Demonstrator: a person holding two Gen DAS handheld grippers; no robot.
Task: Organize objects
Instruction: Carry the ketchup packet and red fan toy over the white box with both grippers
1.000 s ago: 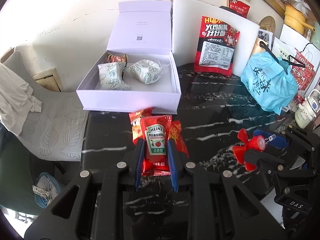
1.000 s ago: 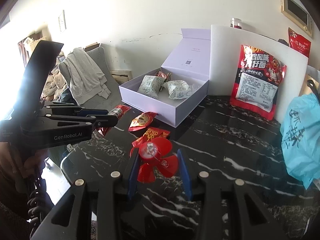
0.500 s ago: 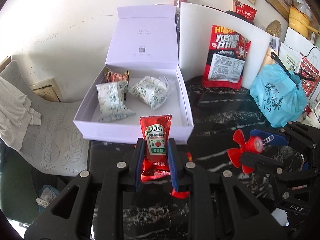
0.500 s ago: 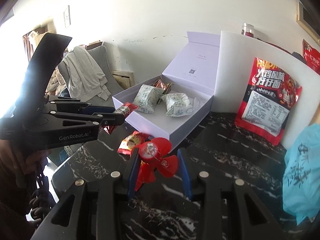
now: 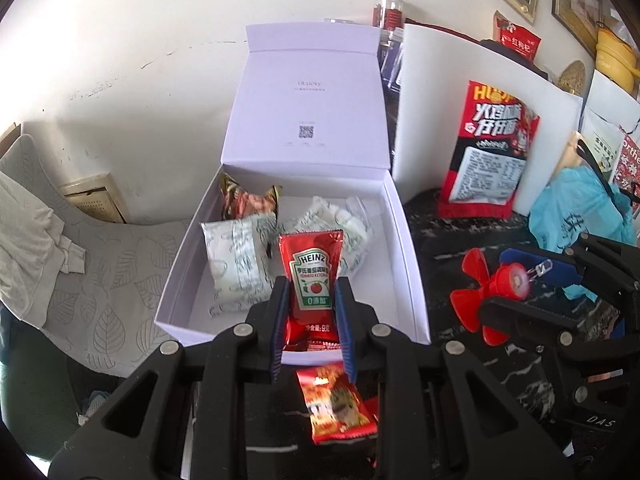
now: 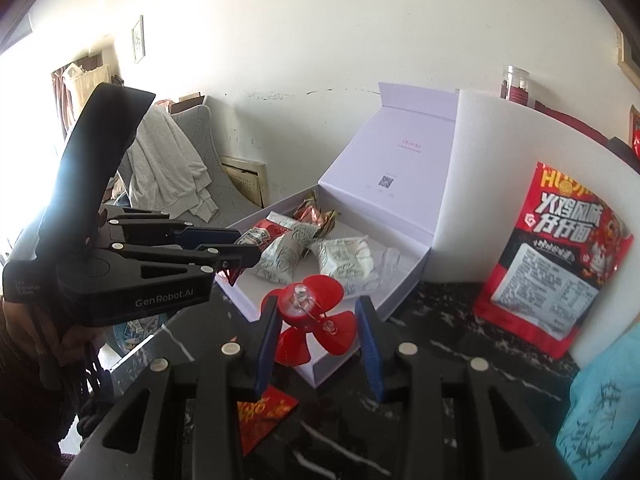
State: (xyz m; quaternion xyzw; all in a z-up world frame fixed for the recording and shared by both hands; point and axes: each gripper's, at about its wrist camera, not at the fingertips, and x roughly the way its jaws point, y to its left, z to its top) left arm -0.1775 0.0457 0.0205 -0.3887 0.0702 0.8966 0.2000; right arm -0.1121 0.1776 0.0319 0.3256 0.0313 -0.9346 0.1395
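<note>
In the open lavender cardboard box [image 5: 404,240], two white printed snack packets [image 5: 236,264] lie before a gold-brown foil packet [image 5: 248,200] (at 11 o'clock); a tall red noodle bag [image 5: 488,152] stands at 2 o'clock.

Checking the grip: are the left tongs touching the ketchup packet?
Touching. Left wrist view: both fingers press the ketchup packet's edges, no gap.

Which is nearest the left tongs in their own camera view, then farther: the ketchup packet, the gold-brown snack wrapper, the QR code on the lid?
1. ketchup packet: gripped in the left tongs.
2. gold-brown snack wrapper: box's back left.
3. QR code: upright lid, behind.
</note>
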